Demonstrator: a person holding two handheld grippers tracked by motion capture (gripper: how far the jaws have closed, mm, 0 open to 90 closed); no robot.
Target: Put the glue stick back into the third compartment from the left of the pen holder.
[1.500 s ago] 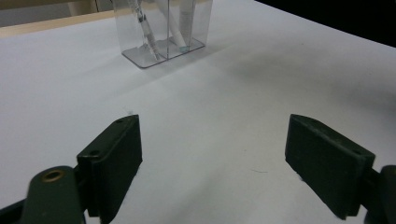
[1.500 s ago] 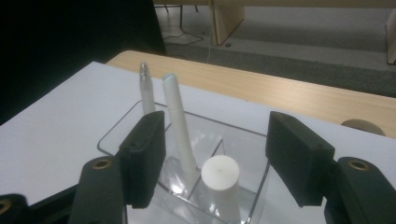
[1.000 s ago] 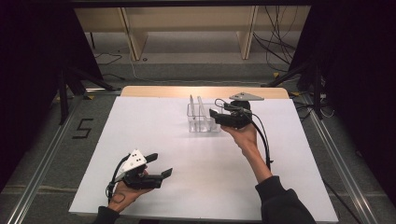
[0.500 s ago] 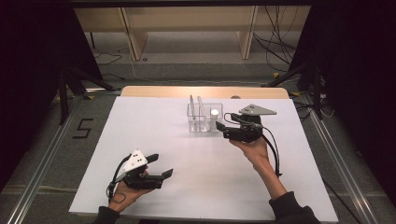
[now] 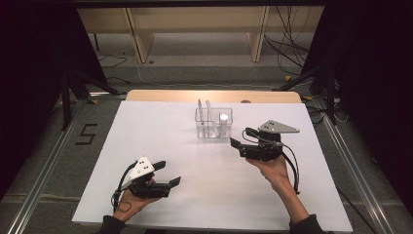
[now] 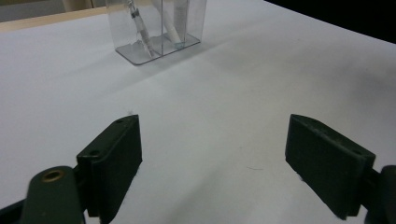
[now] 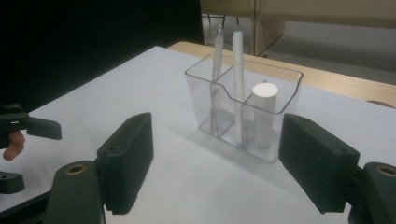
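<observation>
A clear plastic holder [image 5: 214, 127] with compartments stands at the table's far middle. Two pens [image 7: 237, 70] lean in its left and middle compartments, and a white cylinder [image 7: 265, 114] stands upright in the right one. My right gripper [image 5: 238, 147] hovers just to the near right of the holder, pointing left. It is open; its jaws have just been opening, with nothing between them. In the right gripper view [image 7: 219, 158] the holder stands a short way beyond the jaws. My left gripper [image 5: 168, 172] rests open and empty near the front left; from it [image 6: 215, 154] the holder [image 6: 156, 25] is far off.
The white tabletop [image 5: 146, 136] has a wooden strip [image 5: 160, 95] along its far edge. Metal rails [image 5: 44, 165] run down both sides. Dark curtains and cables lie beyond. The left gripper's jaw [image 7: 28, 126] shows at the left edge of the right gripper view.
My right gripper has drawn back from the holder toward the near right, and the white cylinder now shows standing in the holder. The left gripper has stayed put.
</observation>
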